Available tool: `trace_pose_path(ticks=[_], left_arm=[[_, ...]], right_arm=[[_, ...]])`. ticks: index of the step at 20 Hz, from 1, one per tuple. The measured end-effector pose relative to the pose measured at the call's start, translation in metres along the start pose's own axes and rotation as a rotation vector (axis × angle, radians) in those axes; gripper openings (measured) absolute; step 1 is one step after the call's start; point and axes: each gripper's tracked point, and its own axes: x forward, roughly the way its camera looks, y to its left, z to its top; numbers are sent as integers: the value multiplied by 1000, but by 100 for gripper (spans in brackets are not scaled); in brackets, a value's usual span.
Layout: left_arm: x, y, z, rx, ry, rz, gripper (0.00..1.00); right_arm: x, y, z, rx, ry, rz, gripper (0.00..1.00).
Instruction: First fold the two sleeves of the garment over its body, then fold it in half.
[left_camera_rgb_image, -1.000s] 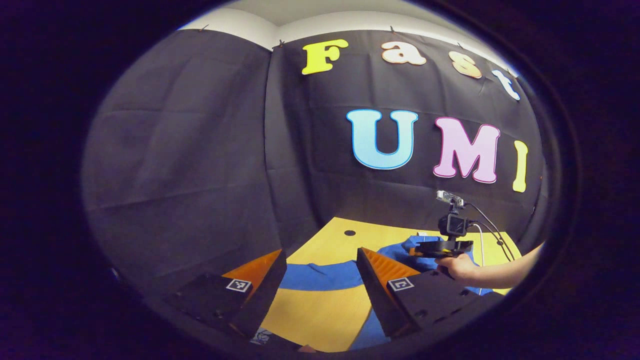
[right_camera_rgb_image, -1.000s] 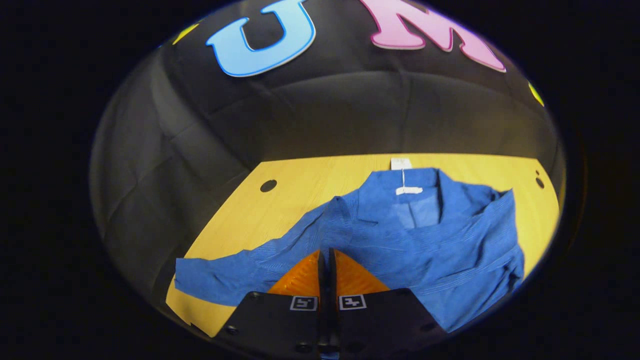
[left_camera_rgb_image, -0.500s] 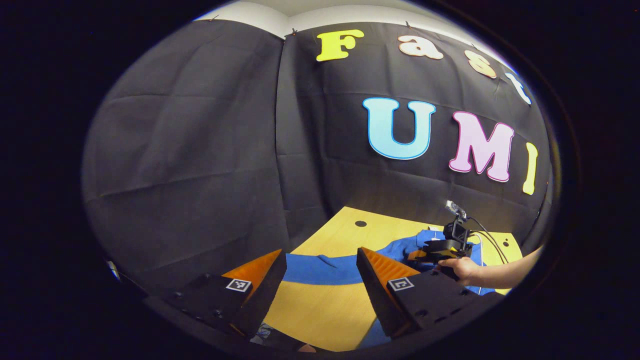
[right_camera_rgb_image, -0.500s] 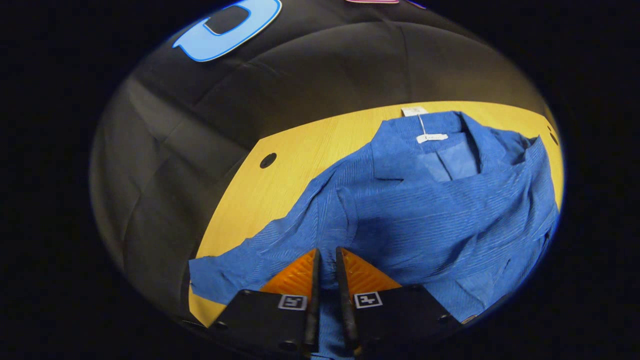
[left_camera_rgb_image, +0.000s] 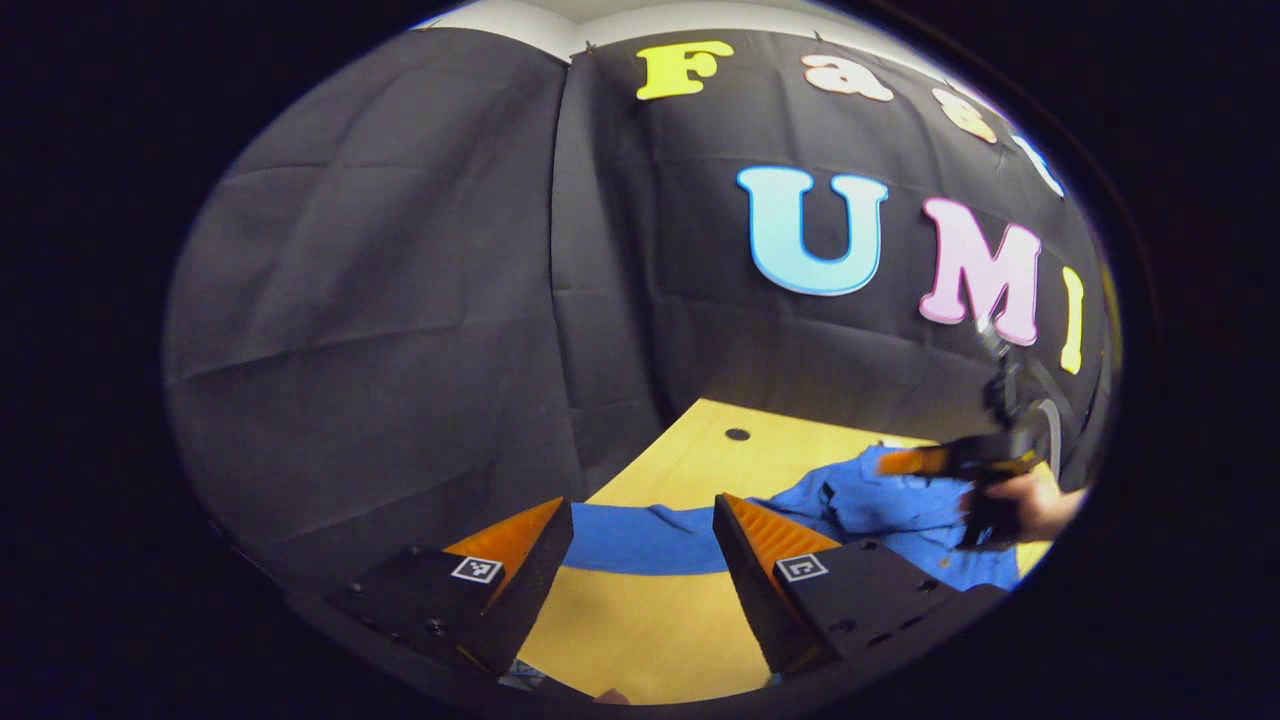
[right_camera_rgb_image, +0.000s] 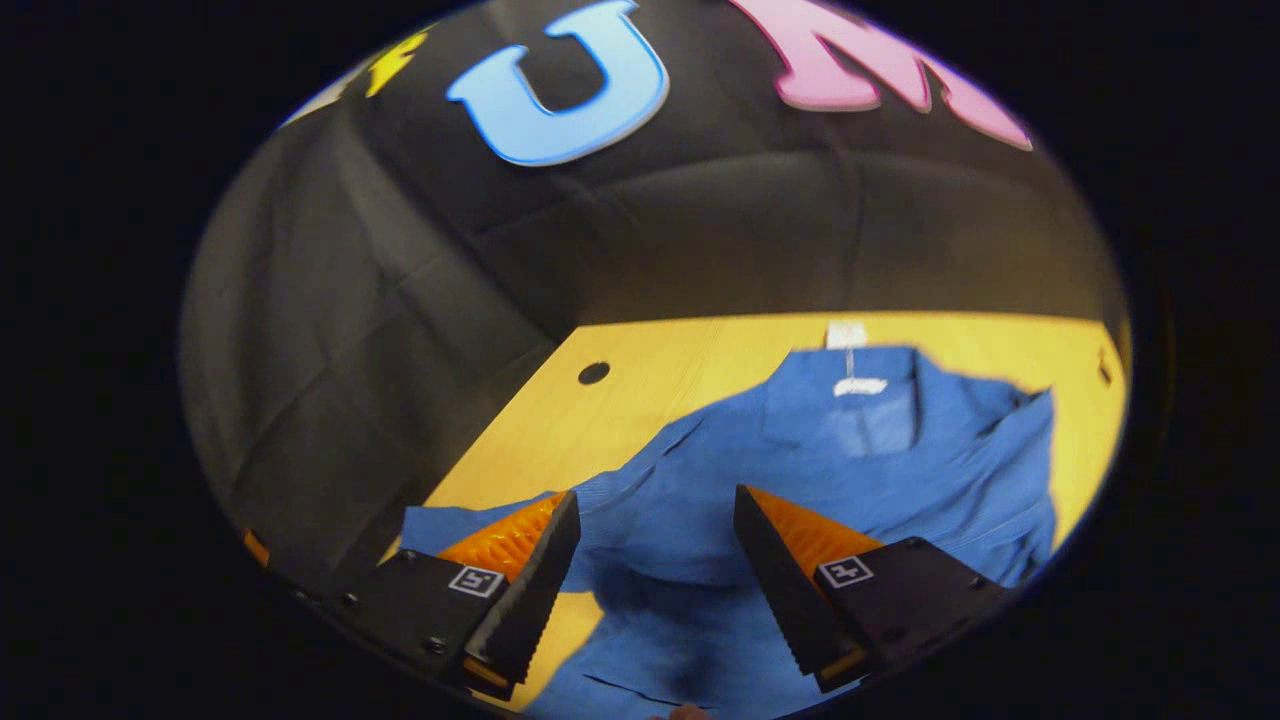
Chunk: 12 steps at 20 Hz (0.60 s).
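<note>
Garment (right_camera_rgb_image: 800, 470) lies spread on the yellow desk (right_camera_rgb_image: 660, 370), its collar (right_camera_rgb_image: 850, 365) at the far side toward the black wall (right_camera_rgb_image: 700, 230) and its body running back toward me, so the long axis goes from the wall to my right gripper (right_camera_rgb_image: 655, 575). A white tag (right_camera_rgb_image: 860, 386) sits in the neck opening. One sleeve (left_camera_rgb_image: 640, 537) stretches flat across the desk to the left, seen in the left gripper view as a blue band passing behind my left gripper (left_camera_rgb_image: 640, 570). The right-hand side of the garment looks bunched over the body; its edge is blurred and cut off by the view's rim, as is the hem below my fingers. Both pairs of jaws stand wide apart with nothing between them. In the left gripper view my right gripper shows far off, blurred, held by a hand (left_camera_rgb_image: 1030, 500) above the garment.
</note>
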Motion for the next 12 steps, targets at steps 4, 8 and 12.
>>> trace_pose_path(ticks=[4,8,12], left_arm=[[32,13,-21,14,57,13,84],[72,25,-40,-13,95,14,84],[118,52,-73,77,176,74,84]], right_arm=[[-125,-47,71,-158,-244,-146,98],[-267,-135,134,-221,-416,-404,92],[-420,-189,181,-214,-650,-676,89]])
